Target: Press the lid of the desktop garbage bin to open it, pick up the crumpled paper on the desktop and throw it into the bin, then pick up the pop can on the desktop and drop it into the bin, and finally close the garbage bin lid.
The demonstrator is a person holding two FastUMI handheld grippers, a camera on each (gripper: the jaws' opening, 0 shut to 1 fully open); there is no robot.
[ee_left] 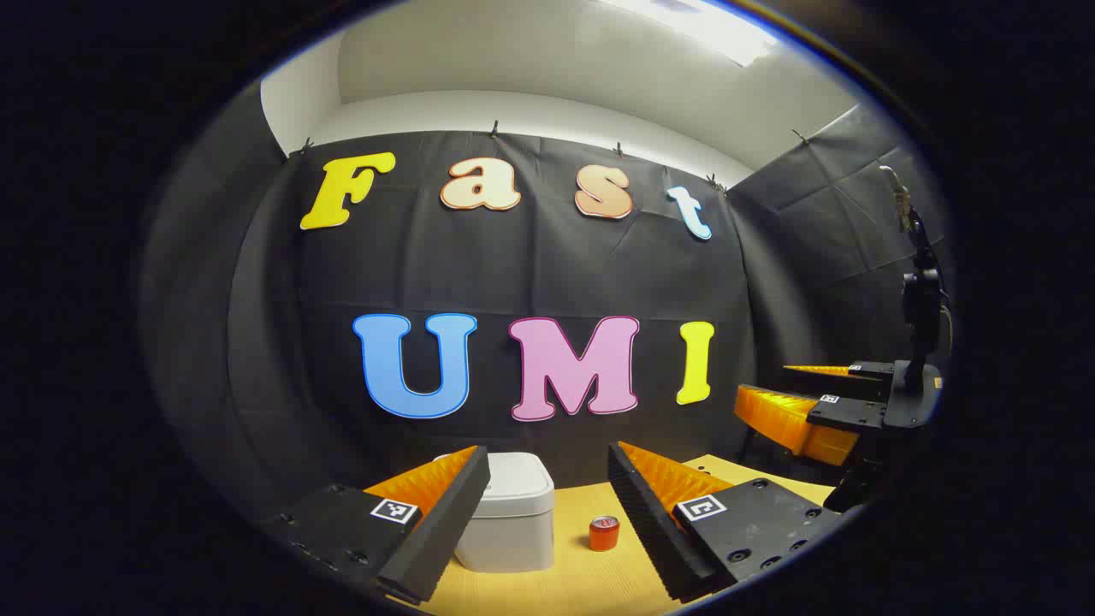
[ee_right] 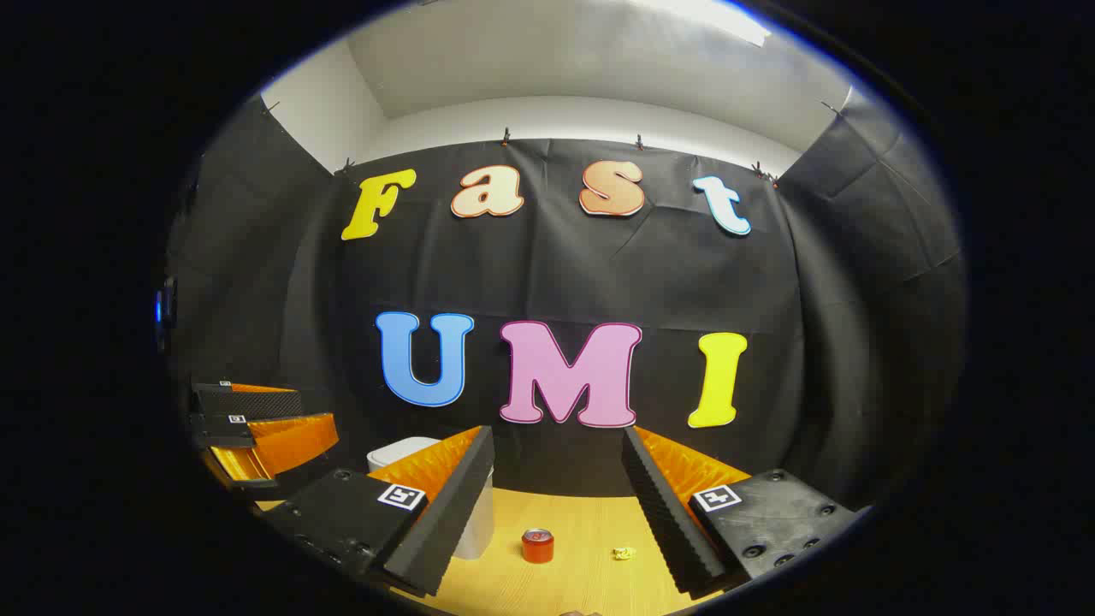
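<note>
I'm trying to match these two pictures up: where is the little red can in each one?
Left gripper view: the pop can stands low at centre, right of the white garbage bin.
Right gripper view: the pop can is low at centre, again right of the bin.
Shared landmark: the bin.

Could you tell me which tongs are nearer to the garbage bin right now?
Left. The left tongs are open and point almost straight at the garbage bin, which looms large ahead; for the right tongs it sits smaller, off to their left.
</note>
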